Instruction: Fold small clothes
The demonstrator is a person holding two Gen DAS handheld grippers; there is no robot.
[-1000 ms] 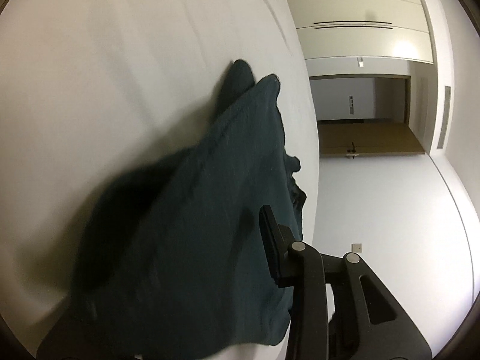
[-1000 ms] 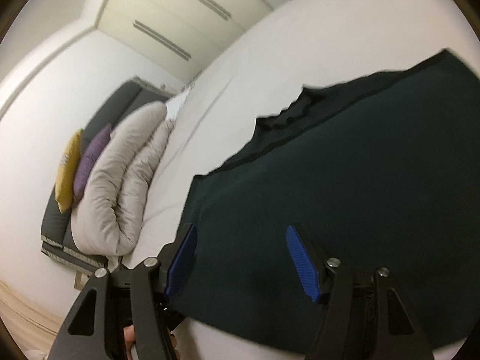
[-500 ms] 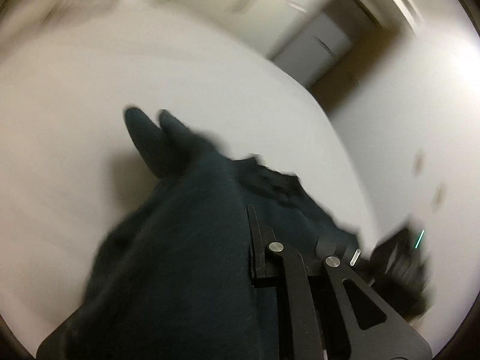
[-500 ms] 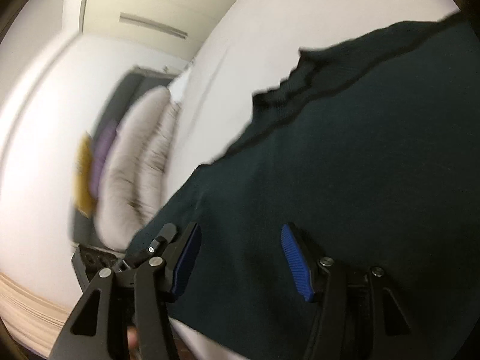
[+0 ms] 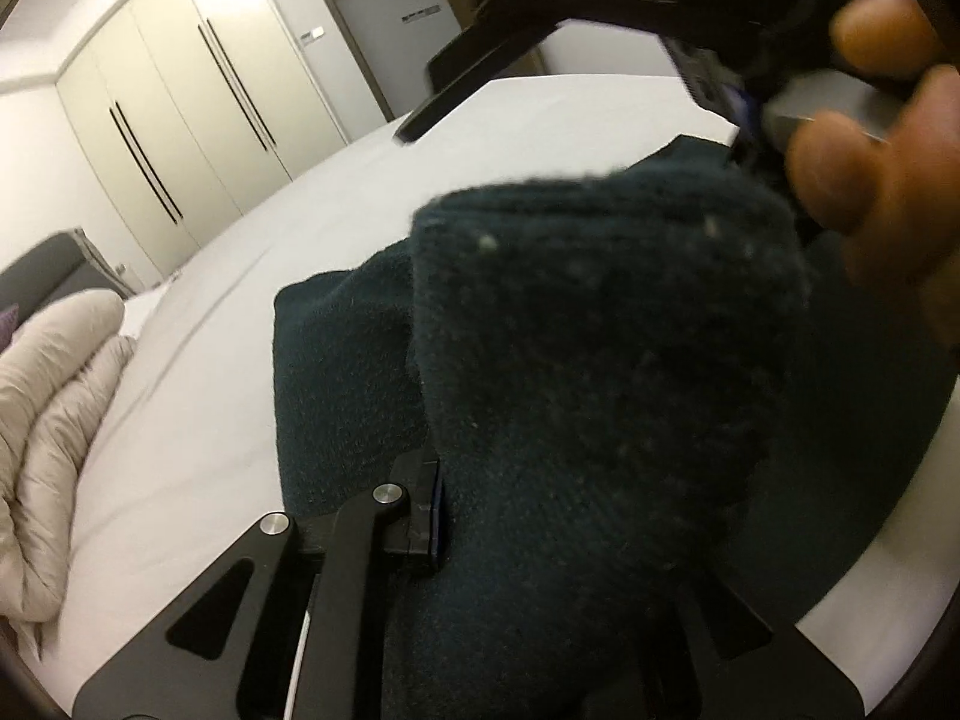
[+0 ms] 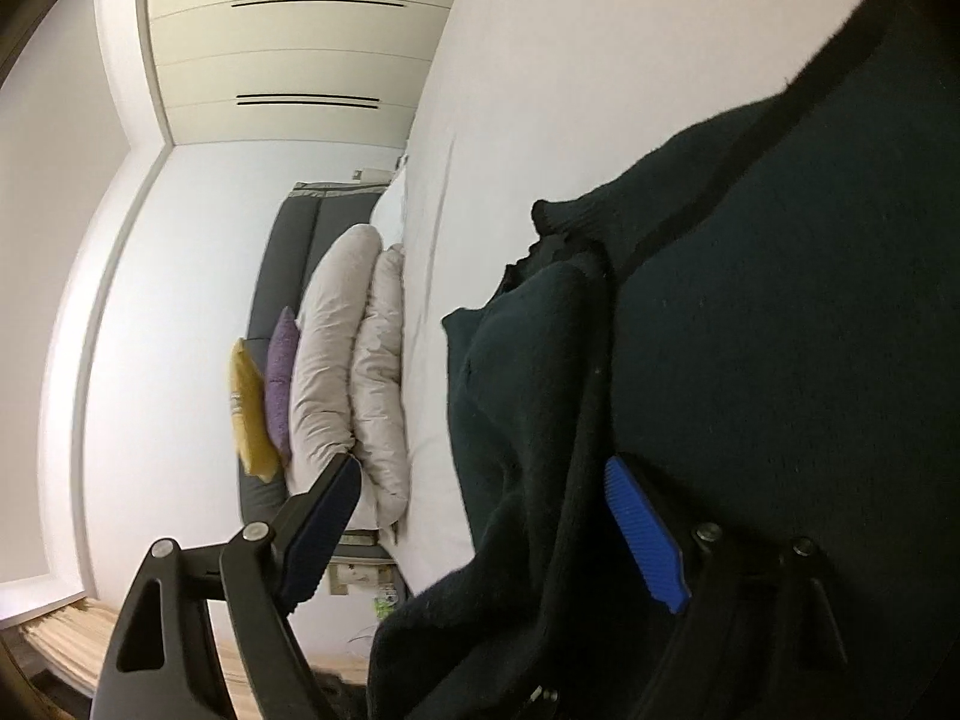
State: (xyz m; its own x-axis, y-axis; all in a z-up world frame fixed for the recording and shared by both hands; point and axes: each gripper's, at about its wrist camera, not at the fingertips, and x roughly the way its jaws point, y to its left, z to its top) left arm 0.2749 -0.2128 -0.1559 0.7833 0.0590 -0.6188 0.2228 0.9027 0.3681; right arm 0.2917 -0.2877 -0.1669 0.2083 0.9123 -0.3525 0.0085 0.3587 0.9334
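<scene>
A dark teal knit garment [image 5: 600, 360] lies on the white bed [image 5: 198, 396] and fills most of both views. My left gripper [image 5: 456, 510] is shut on a raised fold of it; only the left finger [image 5: 414, 516] shows, the other is under cloth. My right gripper [image 6: 486, 516] is open, its blue pads [image 6: 642, 528] wide apart, with the garment [image 6: 780, 360] draped between and over the right finger. The right gripper and the hand holding it show at the top right of the left wrist view [image 5: 750, 60].
A folded beige duvet [image 6: 354, 360] lies at the bed's head with a purple cushion [image 6: 279, 384] and a yellow cushion [image 6: 246, 414] against a grey headboard [image 6: 300, 228]. Cream wardrobe doors [image 5: 180, 120] line the far wall. Wooden floor [image 6: 60, 636] lies beside the bed.
My left gripper has swung round with the garment fold, lifting it towards the right gripper. My right gripper has rolled and stayed open; cloth now drapes over its right finger.
</scene>
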